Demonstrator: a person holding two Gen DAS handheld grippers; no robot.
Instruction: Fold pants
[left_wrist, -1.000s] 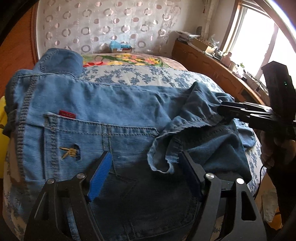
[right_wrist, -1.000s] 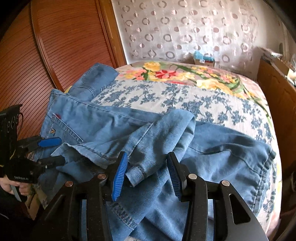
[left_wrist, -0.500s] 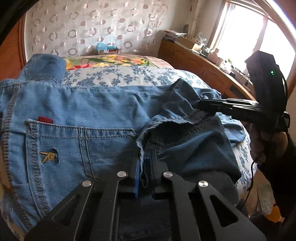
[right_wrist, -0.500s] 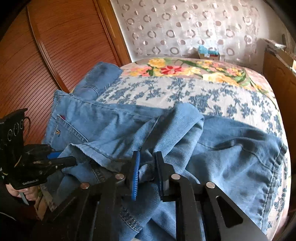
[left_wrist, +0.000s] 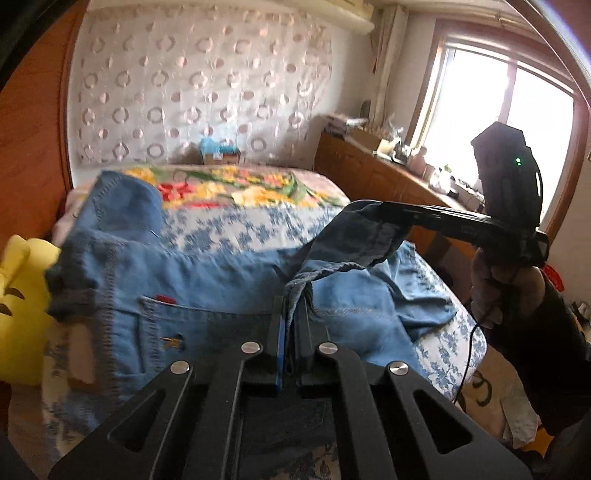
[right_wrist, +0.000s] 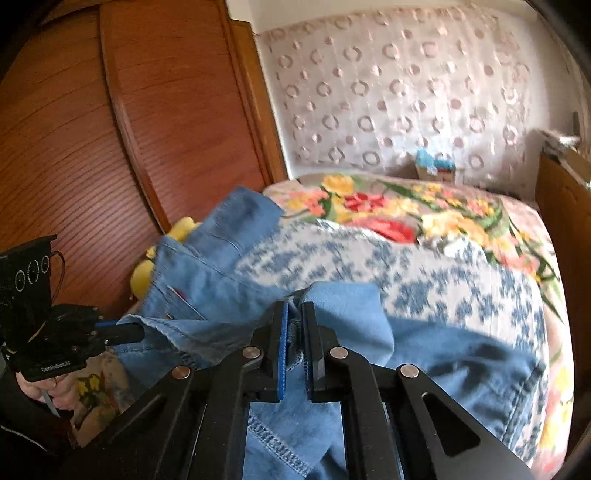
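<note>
Blue denim pants (left_wrist: 207, 284) lie across the bed, back pocket with a red tag facing up; they also show in the right wrist view (right_wrist: 424, 354). My left gripper (left_wrist: 291, 314) is shut on a hem edge of the pants and holds it lifted. My right gripper (right_wrist: 294, 325) is shut on another bunched part of the same hem. In the left wrist view the right gripper (left_wrist: 373, 212) holds the denim raised above the bed. In the right wrist view the left gripper (right_wrist: 136, 332) grips the hem at the left.
The bed (left_wrist: 258, 229) has a blue floral sheet and a flowered blanket (right_wrist: 424, 214) at the far end. A yellow plush toy (left_wrist: 22, 306) sits at the left edge. A wooden wardrobe (right_wrist: 92, 147) is left, a wooden cabinet (left_wrist: 376, 177) under the window right.
Both grippers closed on the hem of the pants, then lifted it up off the bed. The views tilted upward as the cloth rose.
</note>
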